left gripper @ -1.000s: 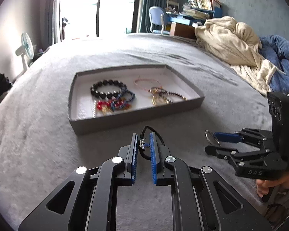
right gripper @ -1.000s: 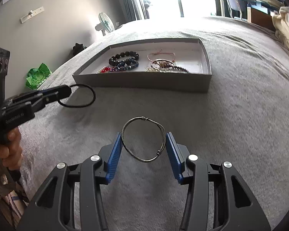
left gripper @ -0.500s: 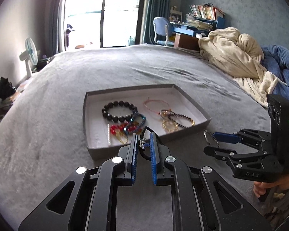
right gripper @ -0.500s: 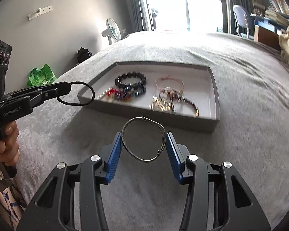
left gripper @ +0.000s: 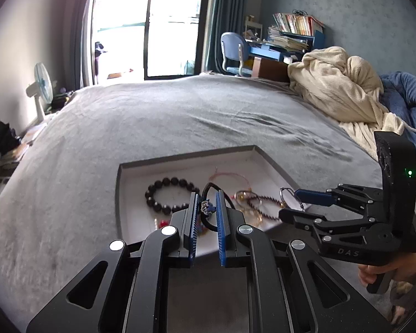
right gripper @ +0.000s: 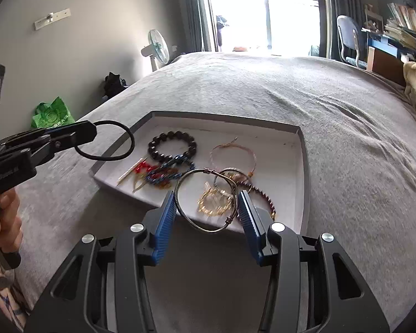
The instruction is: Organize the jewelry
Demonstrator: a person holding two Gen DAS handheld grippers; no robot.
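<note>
A grey tray (left gripper: 185, 155) (right gripper: 305, 172) with a white floor lies on the grey bed and holds several bracelets, among them a black bead bracelet (left gripper: 155, 194) (right gripper: 172, 144). My left gripper (left gripper: 206, 202) (right gripper: 93, 133) is shut on a black cord bracelet (left gripper: 208, 187) (right gripper: 124, 134) and holds it above the tray's near left part. My right gripper (right gripper: 208, 202) (left gripper: 287, 204) is shut on a thin metal wire bangle (right gripper: 191, 174) (left gripper: 282, 193) and holds it above the tray's near edge.
A cream blanket (left gripper: 338, 88) and a blue duvet (left gripper: 407, 97) lie piled at the bed's right side. A standing fan (right gripper: 158, 47), a green bag (right gripper: 52, 113) and a desk with a chair (left gripper: 233, 52) stand beyond the bed.
Both grippers have moved forward and up with their bracelets, from the bare bed in front of the tray to above it. Their grips have not changed.
</note>
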